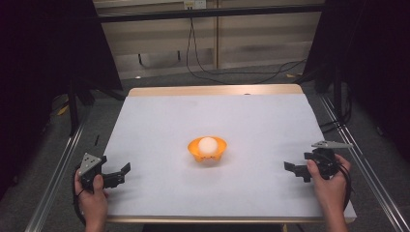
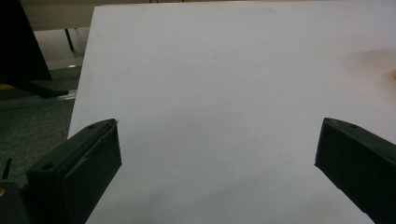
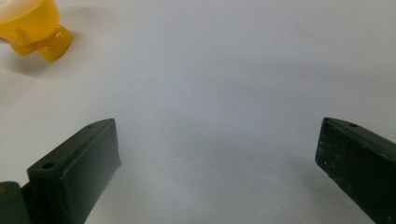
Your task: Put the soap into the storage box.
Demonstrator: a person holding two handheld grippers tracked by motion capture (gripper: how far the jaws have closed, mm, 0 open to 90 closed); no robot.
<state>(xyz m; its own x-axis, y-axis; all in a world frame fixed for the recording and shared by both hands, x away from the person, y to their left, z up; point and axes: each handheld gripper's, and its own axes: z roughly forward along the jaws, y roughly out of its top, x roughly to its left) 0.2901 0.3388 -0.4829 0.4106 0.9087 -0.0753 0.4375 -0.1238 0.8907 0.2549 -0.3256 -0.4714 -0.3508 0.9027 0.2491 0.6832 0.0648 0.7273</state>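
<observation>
White paper covers the desk (image 1: 145, 125), orange bowl (image 1: 207, 151) dead centre with a white ball (image 1: 208, 144) inside. Left claw (image 1: 121, 173) and right claw (image 1: 292, 168) wait wide open, well apart. Best approach: low, level, at the rim.

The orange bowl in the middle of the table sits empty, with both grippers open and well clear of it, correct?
Not empty: the high view shows a white ball inside the orange bowl. The left gripper and right gripper are indeed open and clear of it.
</observation>
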